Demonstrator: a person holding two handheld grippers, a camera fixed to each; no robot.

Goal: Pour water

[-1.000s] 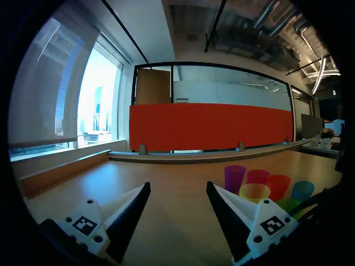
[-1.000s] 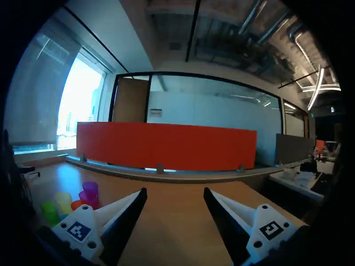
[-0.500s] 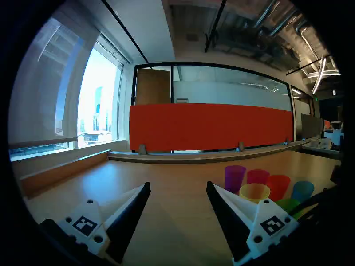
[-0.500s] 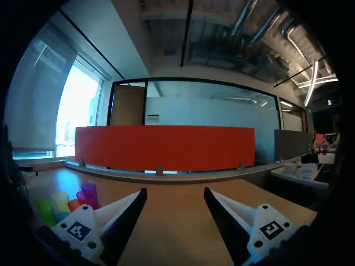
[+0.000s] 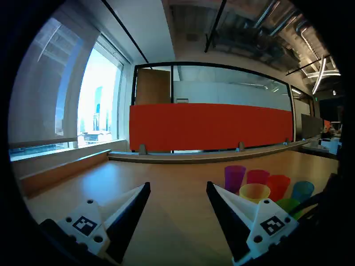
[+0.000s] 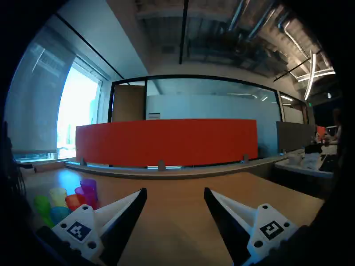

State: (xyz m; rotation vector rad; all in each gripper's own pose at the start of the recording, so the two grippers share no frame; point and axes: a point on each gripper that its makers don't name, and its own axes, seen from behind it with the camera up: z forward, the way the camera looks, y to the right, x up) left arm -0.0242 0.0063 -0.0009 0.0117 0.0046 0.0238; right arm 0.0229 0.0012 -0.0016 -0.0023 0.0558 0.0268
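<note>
A cluster of coloured plastic cups (image 5: 254,191), purple, pink, red, teal, yellow and green, stands on the wooden table (image 5: 177,173), on the near side of the red partition (image 5: 211,126). They are translucent; if they hold water, I cannot tell. The left gripper (image 5: 178,183) and the right gripper (image 6: 175,189) both point toward the partition, fingers spread wide and holding nothing. A bright window (image 5: 97,108) is left of the partition.

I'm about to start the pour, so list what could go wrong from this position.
1. The coloured cups stand packed together on the table; closing on one could tip its neighbours.
2. The open left gripper has one finger covering part of that cluster, so a reach may be misjudged.
3. From the open right gripper the cups sit far aside; whether any holds water cannot be told.
</note>
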